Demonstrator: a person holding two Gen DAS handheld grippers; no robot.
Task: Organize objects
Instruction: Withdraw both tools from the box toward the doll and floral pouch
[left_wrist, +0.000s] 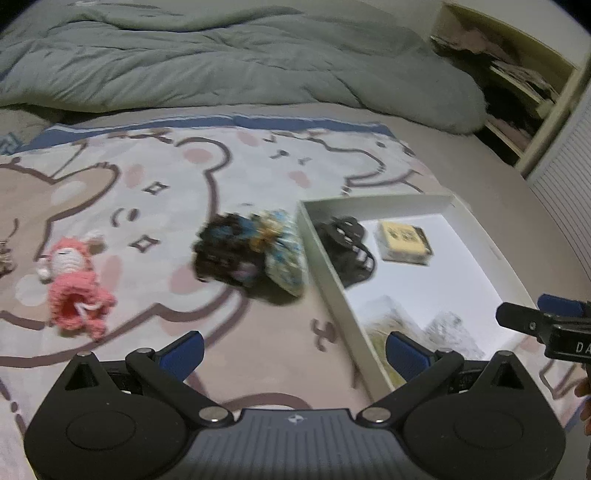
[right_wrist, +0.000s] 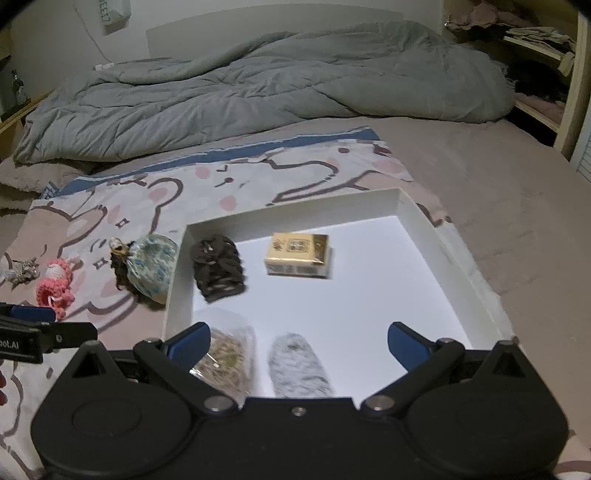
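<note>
Left gripper (left_wrist: 294, 354): jaws spread wide, nothing between the blue pads, hovering over the cartoon-bear blanket (left_wrist: 155, 192) with its right pad above the near-left wall of the white tray (left_wrist: 332, 280). Right gripper (right_wrist: 299, 345): also spread wide and empty, hovering over the tray's near end. Under its left pad sits a clear bag of greenish-brown bits (right_wrist: 225, 360), and between the pads a fuzzy grey object (right_wrist: 297, 365); both lie on the tray floor, not gripped.

Writing: the right gripper's body, seen at the edge of the left view, shows white letters "DA", cut off. The left gripper's body in the right view reads "...oot.AI", partly cropped. The yellow box (right_wrist: 297, 254) in the tray has printed marks on top, too blurred to read. A hanging item on the far wall has print, unreadable.

Tray contents further in: a black woven piece (right_wrist: 218, 267) against the left wall, the yellow box to its right, apart from it.

Outside the tray, on the blanket: a blue-patterned cloth pouch (right_wrist: 153, 267) with a dark frilly item (left_wrist: 225, 254), just beside the tray's left wall. Further left a pink crochet doll (left_wrist: 75, 288), then a small greyish trinket (right_wrist: 22, 273), well apart from the tray.

Behind: a rumpled grey duvet (right_wrist: 258, 88) across the bed, open shelves (left_wrist: 517, 88) with clothes at right.
</note>
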